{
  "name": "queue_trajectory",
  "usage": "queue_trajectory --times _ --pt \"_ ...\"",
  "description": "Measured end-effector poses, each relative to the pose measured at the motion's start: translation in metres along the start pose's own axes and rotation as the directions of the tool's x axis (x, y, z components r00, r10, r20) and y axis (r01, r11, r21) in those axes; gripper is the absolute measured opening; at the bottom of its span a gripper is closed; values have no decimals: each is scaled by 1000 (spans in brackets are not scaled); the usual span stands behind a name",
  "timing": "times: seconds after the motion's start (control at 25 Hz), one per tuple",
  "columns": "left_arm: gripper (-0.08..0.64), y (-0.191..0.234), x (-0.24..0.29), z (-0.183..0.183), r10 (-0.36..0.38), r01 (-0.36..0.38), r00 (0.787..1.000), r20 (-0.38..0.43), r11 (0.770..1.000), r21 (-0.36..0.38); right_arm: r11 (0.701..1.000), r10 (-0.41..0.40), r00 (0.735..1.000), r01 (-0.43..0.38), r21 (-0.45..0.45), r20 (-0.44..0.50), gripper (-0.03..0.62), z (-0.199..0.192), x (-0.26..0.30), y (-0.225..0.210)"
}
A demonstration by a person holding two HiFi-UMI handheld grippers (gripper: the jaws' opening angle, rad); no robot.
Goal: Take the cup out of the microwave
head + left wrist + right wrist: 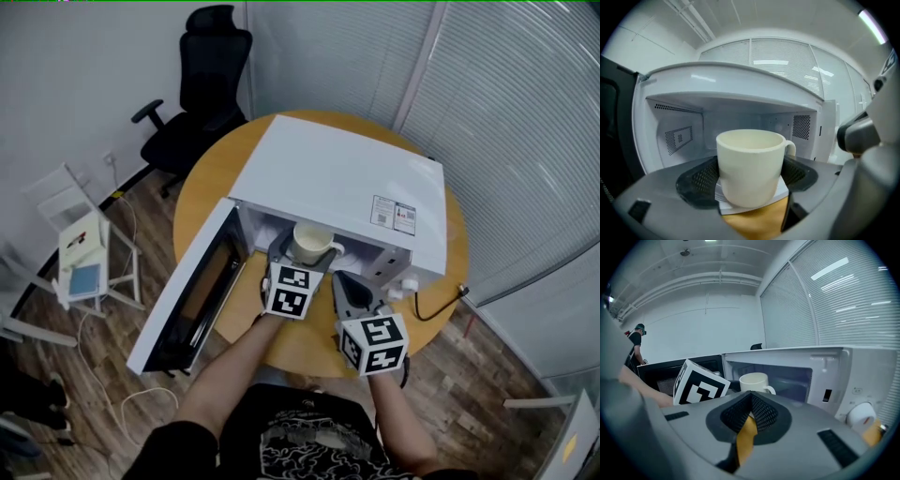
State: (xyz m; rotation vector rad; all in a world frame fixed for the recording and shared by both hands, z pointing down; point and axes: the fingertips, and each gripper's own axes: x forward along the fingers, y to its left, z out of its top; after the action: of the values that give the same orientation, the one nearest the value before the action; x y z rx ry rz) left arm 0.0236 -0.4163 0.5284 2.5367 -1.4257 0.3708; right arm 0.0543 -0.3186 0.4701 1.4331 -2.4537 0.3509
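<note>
The white microwave (347,178) sits on the round wooden table (211,178) with its door (192,291) swung wide to my left, so the way out is clear on that side. The cup (311,242) is right at the mouth of the cavity, upright, held in my left gripper (305,255), whose jaws stand wide with a pad pressed on each flank of the cup's body. My right gripper (750,398) hangs in front of the control side, jaws pressed together on nothing, only the table's wood showing beneath them. To do this withdrawal well, I judge I should draw the left gripper straight back toward me, level, keeping the rim horizontal in case anything is inside; I cannot see the cup's contents. The base looks close above the white front sill (757,199), so I want a little height before crossing it. The handle (790,147) points toward the right gripper's side, so I'd hold that gripper clear and avoid any twist that could loosen a purely side-on grip.
</note>
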Motion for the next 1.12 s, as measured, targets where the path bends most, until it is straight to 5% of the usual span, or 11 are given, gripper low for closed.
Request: queue_trajectory --times 1.12 --pt "416 -55 -111 14 140 -138 989 48 990 -34 993 117 992 -116 -33 50 15 -1 -75 15"
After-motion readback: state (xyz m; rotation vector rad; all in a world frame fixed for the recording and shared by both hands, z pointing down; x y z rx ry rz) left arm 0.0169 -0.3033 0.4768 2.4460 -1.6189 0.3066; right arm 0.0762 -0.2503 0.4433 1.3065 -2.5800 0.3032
